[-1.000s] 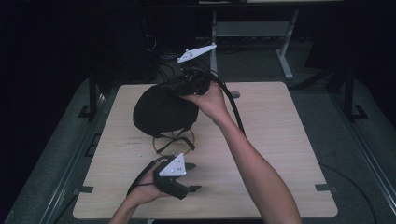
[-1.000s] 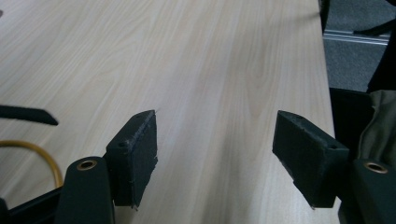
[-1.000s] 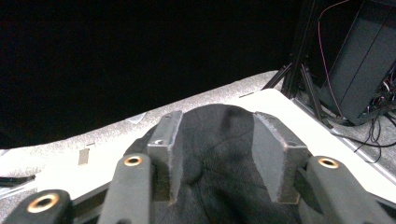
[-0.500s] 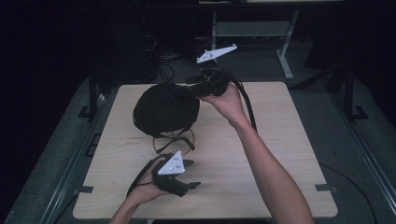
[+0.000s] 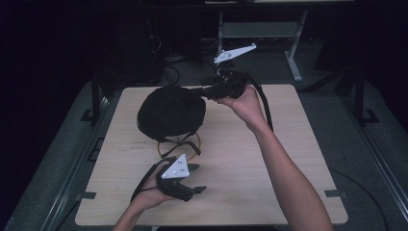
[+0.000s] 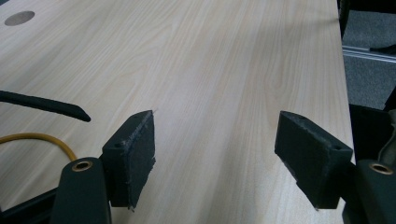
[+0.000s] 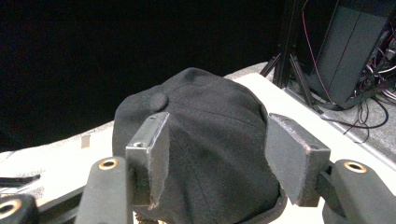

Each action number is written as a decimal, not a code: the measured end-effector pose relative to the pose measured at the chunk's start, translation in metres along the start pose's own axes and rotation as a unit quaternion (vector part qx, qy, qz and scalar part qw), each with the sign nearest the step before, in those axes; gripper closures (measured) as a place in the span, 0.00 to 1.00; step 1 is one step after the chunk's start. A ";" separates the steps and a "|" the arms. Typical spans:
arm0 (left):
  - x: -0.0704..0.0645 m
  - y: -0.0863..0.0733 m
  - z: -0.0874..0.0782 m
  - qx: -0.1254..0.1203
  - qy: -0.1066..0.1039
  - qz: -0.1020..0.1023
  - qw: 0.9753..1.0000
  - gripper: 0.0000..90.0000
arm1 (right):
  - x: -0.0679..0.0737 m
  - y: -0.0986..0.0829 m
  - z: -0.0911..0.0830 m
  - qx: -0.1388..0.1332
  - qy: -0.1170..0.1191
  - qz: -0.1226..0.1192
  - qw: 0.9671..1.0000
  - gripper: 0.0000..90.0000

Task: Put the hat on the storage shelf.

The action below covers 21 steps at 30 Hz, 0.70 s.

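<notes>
1. While the black cap [image 5: 171, 113] is sitting on the far-left part of the wooden table [image 5: 288, 159], the near and right stretches of the tabletop are lying bare, giving open room toward the right edge and the near edge.
2. The right gripper [image 5: 204, 91] is hovering at the cap's far-right side, its jaws spread wide; in the right gripper view [image 7: 212, 154] the jaws are framing the cap's crown and gripping nothing.
3. The left gripper [image 5: 195, 178] is lying low near the table's near edge, well apart from the cap; its jaws are standing open over bare wood in the left gripper view [image 6: 215, 154].
4. A yellow cord loop [image 5: 180, 147] is peeking out just under the cap's near side.
5. The cap is showing as soft, matte cloth, rounded into a dome, with seams running up to a small button [image 7: 159, 101] on top.
6. The table is showing a pale, straight wood grain, a smooth flat face and rounded corners.
7. The jaw pads are looking dark, blocky and rough-faced.
</notes>
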<state>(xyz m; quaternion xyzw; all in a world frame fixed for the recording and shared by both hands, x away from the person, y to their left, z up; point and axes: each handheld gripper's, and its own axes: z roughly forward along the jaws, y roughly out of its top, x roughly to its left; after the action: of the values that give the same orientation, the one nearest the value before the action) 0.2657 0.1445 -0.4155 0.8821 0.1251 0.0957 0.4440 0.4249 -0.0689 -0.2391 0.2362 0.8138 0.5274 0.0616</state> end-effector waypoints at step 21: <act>-0.001 0.001 0.004 0.004 -0.004 0.006 1.000 0.32 | -0.013 -0.022 -0.026 0.004 -0.011 0.017 1.000 0.40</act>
<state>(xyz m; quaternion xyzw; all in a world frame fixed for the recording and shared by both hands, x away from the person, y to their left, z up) 0.2660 0.1406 -0.4169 0.8848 0.1183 0.0940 0.4409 0.4199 -0.1042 -0.2495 0.2561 0.8111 0.5223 0.0612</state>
